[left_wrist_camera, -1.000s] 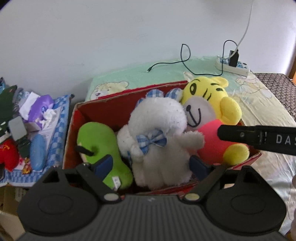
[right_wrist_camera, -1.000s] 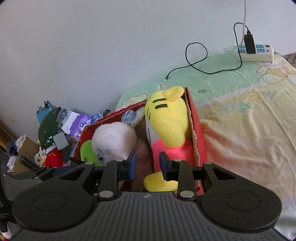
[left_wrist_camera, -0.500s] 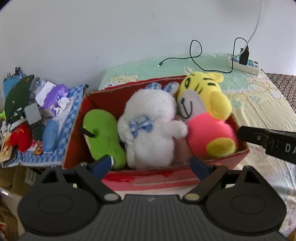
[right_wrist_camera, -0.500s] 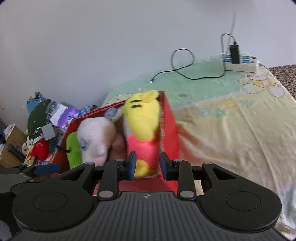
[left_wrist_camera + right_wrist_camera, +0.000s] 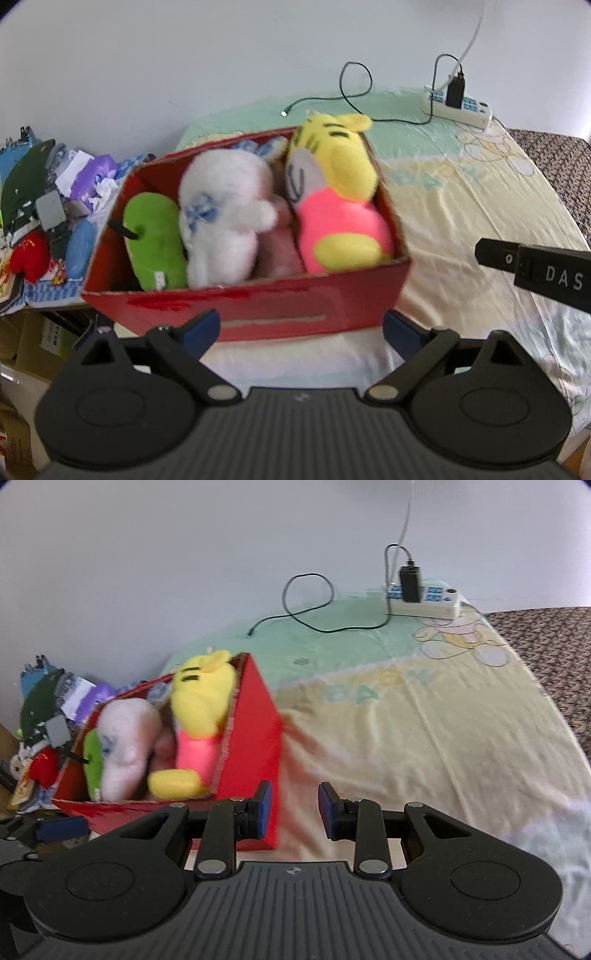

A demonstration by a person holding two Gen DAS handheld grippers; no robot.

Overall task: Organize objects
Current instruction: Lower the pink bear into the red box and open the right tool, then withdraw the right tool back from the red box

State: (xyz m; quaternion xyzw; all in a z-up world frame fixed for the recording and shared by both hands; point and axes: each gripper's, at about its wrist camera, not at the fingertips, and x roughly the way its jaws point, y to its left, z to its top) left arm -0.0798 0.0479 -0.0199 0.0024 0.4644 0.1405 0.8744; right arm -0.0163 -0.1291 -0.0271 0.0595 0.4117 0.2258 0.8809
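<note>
A red cardboard box (image 5: 258, 314) stands on the bed and holds a green plush (image 5: 155, 240), a white plush with a blue bow (image 5: 221, 221) and a yellow and pink tiger plush (image 5: 336, 206). My left gripper (image 5: 301, 328) is wide open and empty, just in front of the box's near wall. My right gripper (image 5: 291, 808) is slightly open and empty, beside the box's right wall (image 5: 255, 746), over the sheet. The plushes also show in the right wrist view, with the tiger (image 5: 199, 709) nearest the right wall. The right gripper's body (image 5: 535, 269) shows at the right of the left wrist view.
The bed sheet (image 5: 406, 720) stretches right of the box. A white power strip (image 5: 421, 602) with a black charger and cable (image 5: 306, 602) lies at the far edge by the wall. A cluttered side table (image 5: 44, 221) stands left of the box. Cardboard boxes (image 5: 22, 350) sit below it.
Both grippers have pulled back from the box. The left one was over the plushes and is now in front of the box. The right one has moved right, off the tiger, and opened a little.
</note>
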